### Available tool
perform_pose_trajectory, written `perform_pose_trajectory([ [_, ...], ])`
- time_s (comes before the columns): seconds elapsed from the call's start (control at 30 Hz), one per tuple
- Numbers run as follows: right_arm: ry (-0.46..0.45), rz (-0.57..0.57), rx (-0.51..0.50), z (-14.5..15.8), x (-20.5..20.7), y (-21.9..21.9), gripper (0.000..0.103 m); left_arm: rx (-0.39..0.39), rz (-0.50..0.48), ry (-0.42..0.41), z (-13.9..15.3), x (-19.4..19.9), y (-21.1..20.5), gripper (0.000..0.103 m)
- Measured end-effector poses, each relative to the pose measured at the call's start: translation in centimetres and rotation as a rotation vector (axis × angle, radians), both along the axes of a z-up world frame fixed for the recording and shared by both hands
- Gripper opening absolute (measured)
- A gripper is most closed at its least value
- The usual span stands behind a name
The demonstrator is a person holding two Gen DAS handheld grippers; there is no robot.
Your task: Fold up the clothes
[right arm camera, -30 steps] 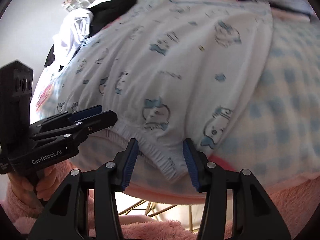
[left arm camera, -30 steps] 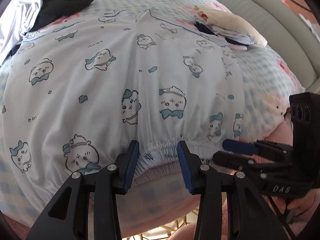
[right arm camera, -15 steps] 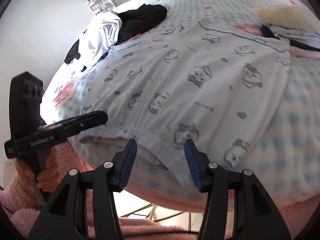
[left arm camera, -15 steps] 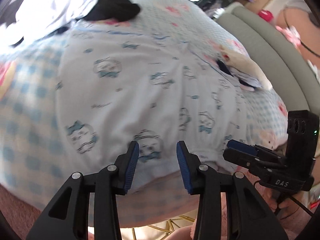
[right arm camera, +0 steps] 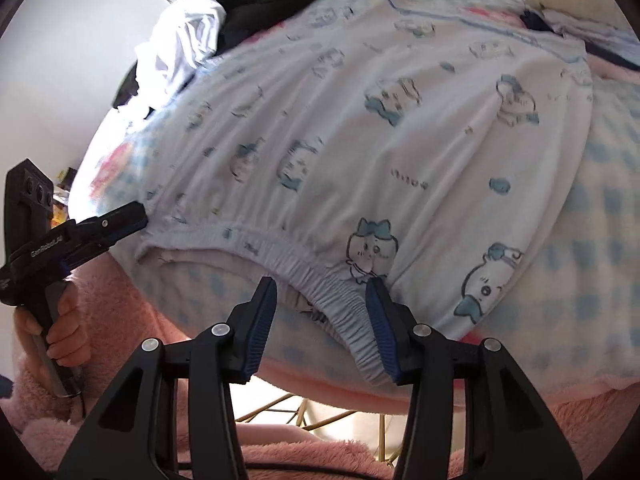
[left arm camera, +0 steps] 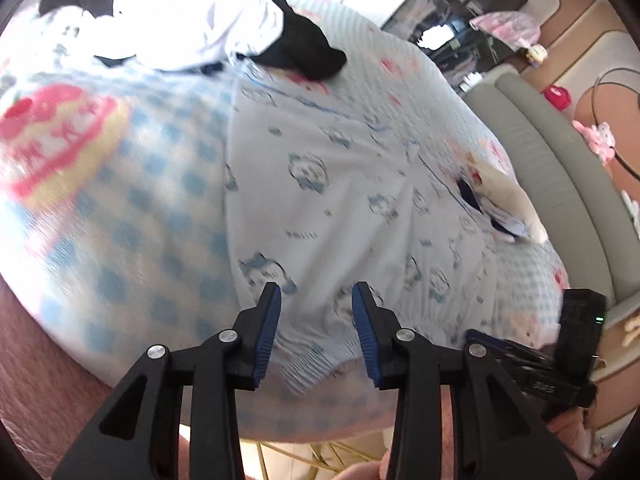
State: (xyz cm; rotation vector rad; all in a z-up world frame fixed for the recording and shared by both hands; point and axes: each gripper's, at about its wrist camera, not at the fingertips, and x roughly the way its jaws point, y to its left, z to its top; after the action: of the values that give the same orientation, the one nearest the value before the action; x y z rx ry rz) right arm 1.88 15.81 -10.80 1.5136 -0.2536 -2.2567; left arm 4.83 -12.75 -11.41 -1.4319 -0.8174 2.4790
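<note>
Pale blue pyjama shorts [left arm camera: 344, 208] printed with cartoon animals lie spread flat on the checked bedspread [left arm camera: 132, 208], elastic waistband [right arm camera: 304, 272] toward me at the bed's near edge. My left gripper [left arm camera: 316, 320] is open and empty, hovering at the waistband's left end. My right gripper [right arm camera: 320, 320] is open and empty, its jaws standing either side of the waistband's right end. Each gripper shows in the other's view, the right one [left arm camera: 532, 364] and the left one [right arm camera: 88, 232].
A pile of white and black clothes [left arm camera: 224, 24] lies at the far left of the bed. Cream and dark clothes [left arm camera: 500, 196] lie at the far right beside a grey padded headboard [left arm camera: 560, 168]. A pink fluffy blanket [right arm camera: 560, 420] hangs below the bed's edge.
My left gripper has swung left along the waistband to its left end. My right gripper has moved closer to the waistband's right end. Both stay open.
</note>
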Motion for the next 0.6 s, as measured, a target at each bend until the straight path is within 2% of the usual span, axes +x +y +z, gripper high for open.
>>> perform_pose_trajectory([
  [0.13, 0.050, -0.055, -0.001, 1.3, -0.9, 0.7, 0.052, 0.017, 0.046, -0.009, -0.6, -0.4, -1.1, 0.040],
  [0.33, -0.066, -0.153, 0.007, -1.9, -0.5, 3.1, 0.051, 0.044, 0.116, -0.022, -1.6, -0.9, -2.7, 0.042],
  [0.43, -0.040, -0.169, -0.067, -1.3, 0.2, 3.9, 0.051, 0.057, 0.151, -0.028, -2.1, -1.2, -3.5, 0.042],
  [0.47, -0.031, -0.167, -0.073, -1.1, 0.1, 3.9, 0.051, 0.053, 0.130, -0.028, -2.2, -1.9, -3.3, 0.042],
  [0.57, -0.015, -0.165, -0.072, -0.8, -0.3, 3.6, 0.051, 0.050, 0.081, -0.009, -2.2, -3.5, -2.5, 0.036],
  [0.6, -0.022, -0.161, -0.068, -1.0, -0.6, 3.4, 0.051, 0.020, 0.081, -0.015, -2.1, -3.9, -2.0, 0.019],
])
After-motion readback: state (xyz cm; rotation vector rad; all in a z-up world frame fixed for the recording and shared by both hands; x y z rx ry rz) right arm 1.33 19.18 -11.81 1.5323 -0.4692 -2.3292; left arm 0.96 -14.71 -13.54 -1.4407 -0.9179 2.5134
